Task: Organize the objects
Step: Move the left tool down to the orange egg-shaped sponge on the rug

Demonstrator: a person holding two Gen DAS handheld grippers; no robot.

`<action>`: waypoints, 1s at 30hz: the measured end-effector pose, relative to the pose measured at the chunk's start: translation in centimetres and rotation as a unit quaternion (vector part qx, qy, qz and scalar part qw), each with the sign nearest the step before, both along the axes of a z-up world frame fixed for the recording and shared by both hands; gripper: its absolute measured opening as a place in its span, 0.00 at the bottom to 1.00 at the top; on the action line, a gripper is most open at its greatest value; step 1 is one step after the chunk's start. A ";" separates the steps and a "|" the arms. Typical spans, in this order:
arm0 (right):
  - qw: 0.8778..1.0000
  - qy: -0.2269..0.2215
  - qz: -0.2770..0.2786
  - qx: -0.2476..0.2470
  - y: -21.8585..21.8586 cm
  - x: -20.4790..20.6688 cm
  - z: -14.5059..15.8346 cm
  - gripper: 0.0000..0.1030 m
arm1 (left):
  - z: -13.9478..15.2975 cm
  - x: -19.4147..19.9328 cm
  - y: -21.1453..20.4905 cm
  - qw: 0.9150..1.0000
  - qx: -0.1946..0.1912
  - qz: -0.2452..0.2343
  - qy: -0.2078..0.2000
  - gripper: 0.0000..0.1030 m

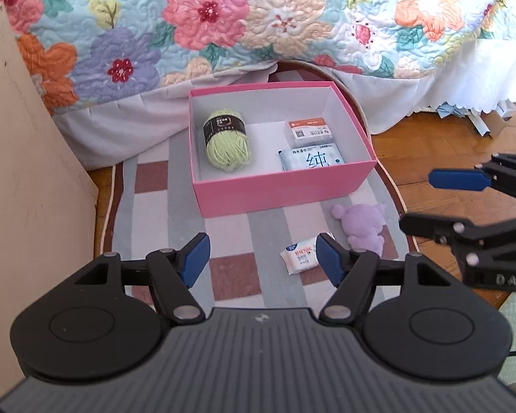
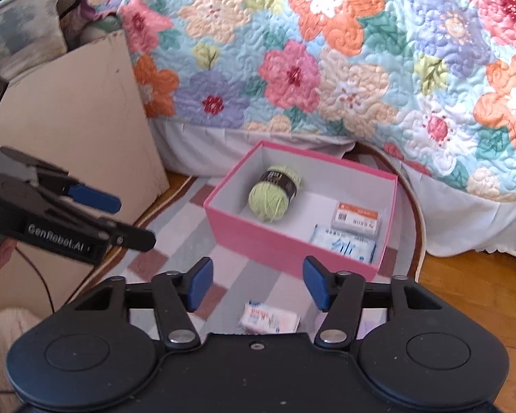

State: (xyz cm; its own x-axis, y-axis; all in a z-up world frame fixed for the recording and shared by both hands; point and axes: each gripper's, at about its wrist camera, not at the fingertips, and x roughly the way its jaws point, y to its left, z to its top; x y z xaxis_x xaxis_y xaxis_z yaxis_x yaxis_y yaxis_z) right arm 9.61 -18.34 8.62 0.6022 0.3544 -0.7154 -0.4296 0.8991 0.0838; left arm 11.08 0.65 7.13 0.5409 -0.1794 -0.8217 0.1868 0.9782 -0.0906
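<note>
A pink box (image 1: 278, 189) stands open on the checked rug. Inside it lie a green yarn ball (image 1: 227, 137) (image 2: 273, 196), an orange-labelled packet (image 1: 309, 132) (image 2: 356, 220) and a blue wipes pack (image 1: 311, 160) (image 2: 342, 244). In front of the box on the rug sit a purple plush toy (image 1: 361, 227) and a small white tissue pack (image 1: 299, 256) (image 2: 270, 320). My left gripper (image 1: 263, 258) (image 2: 137, 220) hovers open over the rug, empty, with the tissue pack below its right finger. My right gripper (image 2: 258, 282) (image 1: 416, 199) is open and empty above the tissue pack.
A bed with a floral quilt (image 1: 206, 24) rises right behind the box. A cream panel (image 1: 24, 172) stands upright at the left of the rug (image 1: 230, 275). Wooden floor (image 1: 440, 137) lies to the right, with papers (image 1: 478, 117) under the bed skirt.
</note>
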 end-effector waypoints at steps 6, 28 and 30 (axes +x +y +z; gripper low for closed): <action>0.998 0.021 0.026 0.052 -0.9 -0.7 -1.3 0.65 | -2.2 -0.6 0.1 0.999 -0.019 0.023 0.026 0.69; 0.988 0.020 0.142 -0.055 2.4 -4.7 -7.3 0.76 | -8.7 -1.7 0.4 0.993 -0.076 0.014 0.094 0.69; 0.988 0.022 0.144 -0.055 2.3 -4.8 -7.4 0.76 | -9.2 -1.8 0.3 0.992 -0.077 0.013 0.097 0.69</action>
